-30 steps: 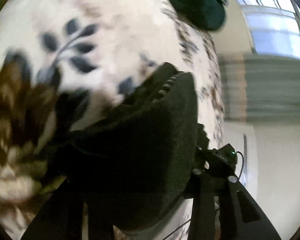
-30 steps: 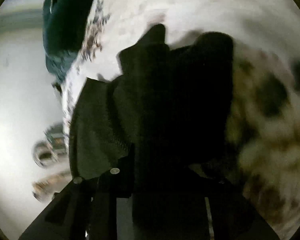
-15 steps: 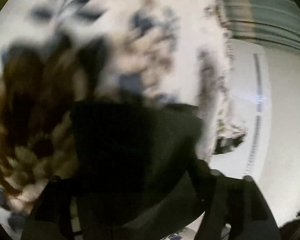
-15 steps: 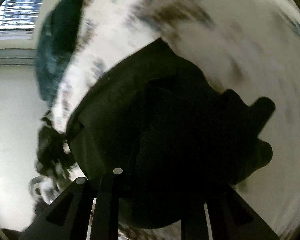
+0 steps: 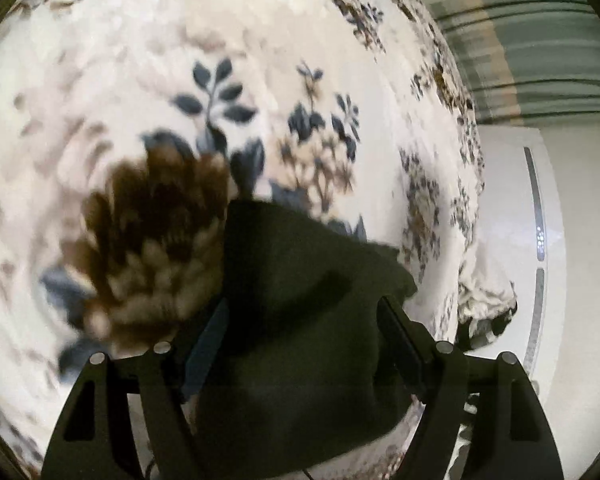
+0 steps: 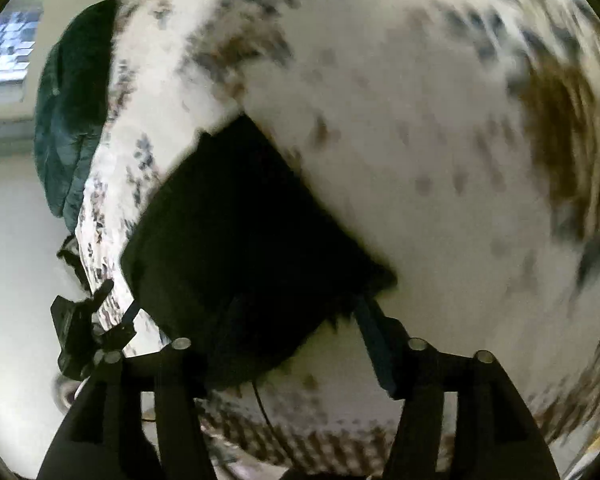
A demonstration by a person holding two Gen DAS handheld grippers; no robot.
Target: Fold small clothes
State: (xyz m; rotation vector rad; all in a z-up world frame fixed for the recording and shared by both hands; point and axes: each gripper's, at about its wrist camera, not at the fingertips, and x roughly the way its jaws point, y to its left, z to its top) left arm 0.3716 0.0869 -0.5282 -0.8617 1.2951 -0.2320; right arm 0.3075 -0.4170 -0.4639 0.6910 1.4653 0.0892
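Note:
A small dark green-black garment [image 5: 300, 320] lies folded into a compact block on a white floral blanket [image 5: 180, 60]. In the left wrist view my left gripper [image 5: 300, 312] is open, its fingers [image 5: 400, 332] spread on either side of the garment. In the right wrist view the same garment [image 6: 236, 248] lies flat near the blanket's edge. My right gripper [image 6: 296, 340] is open over its near edge, with the right finger [image 6: 376, 340] beside the garment's corner. Neither gripper holds cloth.
A dark teal garment [image 6: 72, 112] lies at the blanket's far end. The blanket's edge [image 5: 468, 200] drops to a pale floor [image 5: 580, 280]. The left gripper's body [image 6: 80, 332] shows at the right wrist view's lower left. A window [image 6: 8, 48] is beyond.
Both grippers were shut on the dark garment and carrying it. They lowered it onto the blanket, opened and let it go; it now lies flat and folded.

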